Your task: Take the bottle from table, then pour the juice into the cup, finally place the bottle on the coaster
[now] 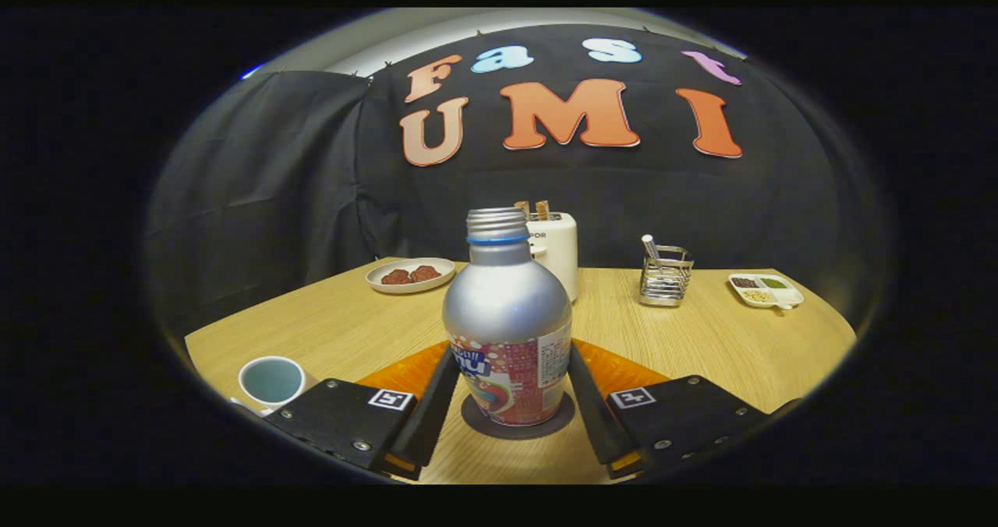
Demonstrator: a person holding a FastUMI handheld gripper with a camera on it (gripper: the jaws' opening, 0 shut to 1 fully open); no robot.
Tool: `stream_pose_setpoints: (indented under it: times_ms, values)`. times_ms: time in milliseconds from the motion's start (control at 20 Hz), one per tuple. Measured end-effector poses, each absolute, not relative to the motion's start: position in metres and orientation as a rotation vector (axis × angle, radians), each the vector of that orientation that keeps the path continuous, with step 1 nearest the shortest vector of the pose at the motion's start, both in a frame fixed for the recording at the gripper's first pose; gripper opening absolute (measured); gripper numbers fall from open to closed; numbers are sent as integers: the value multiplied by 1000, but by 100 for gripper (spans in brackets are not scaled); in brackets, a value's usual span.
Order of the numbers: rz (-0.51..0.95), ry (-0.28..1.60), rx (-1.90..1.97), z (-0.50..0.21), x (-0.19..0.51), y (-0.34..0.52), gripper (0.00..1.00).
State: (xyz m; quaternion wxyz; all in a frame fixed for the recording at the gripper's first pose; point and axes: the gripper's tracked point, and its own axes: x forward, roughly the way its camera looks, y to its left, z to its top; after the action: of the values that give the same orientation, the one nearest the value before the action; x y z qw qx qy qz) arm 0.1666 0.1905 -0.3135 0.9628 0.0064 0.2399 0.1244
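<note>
We see the bottle (507, 324) standing upright on a dark round coaster (517, 426) at the near edge of the wooden bench (702, 340), its cap off and a blue ring around the threaded neck. The gripper (511, 394) has its jaws on either side of the bottle's lower body, one finger (433, 410) against the left flank of the label and the other against the right; both appear to touch it, though we cannot tell how firmly they press. An orange mat (624, 371) lies under the coaster and spreads out behind the fingers on both sides. The cup (270, 380), white with a pale blue inside, sits near the bench's left corner, just beside the left finger's mount and well apart from the bottle. Toward the far edge, a white toaster (555, 254) holding two slices stands directly behind the bottle; a plate (411, 274) with two brown pieces lies to its left, a wire holder (665, 277) to its right, and a divided dish (766, 290) near the far right corner.
</note>
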Motion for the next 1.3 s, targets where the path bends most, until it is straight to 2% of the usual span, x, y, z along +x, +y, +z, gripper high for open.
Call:
stream_pose_setpoints:
  times_ms: [150,400,550,700,1300]
  values:
    - [255,480,13,-317,164,191,77]
    - [260,471,27,-314,160,193,83]
    - [269,436,41,-293,150,189,93]
    - [276,379,29,-267,142,185,97]
    - [192,199,-3,-158,59,119,97]
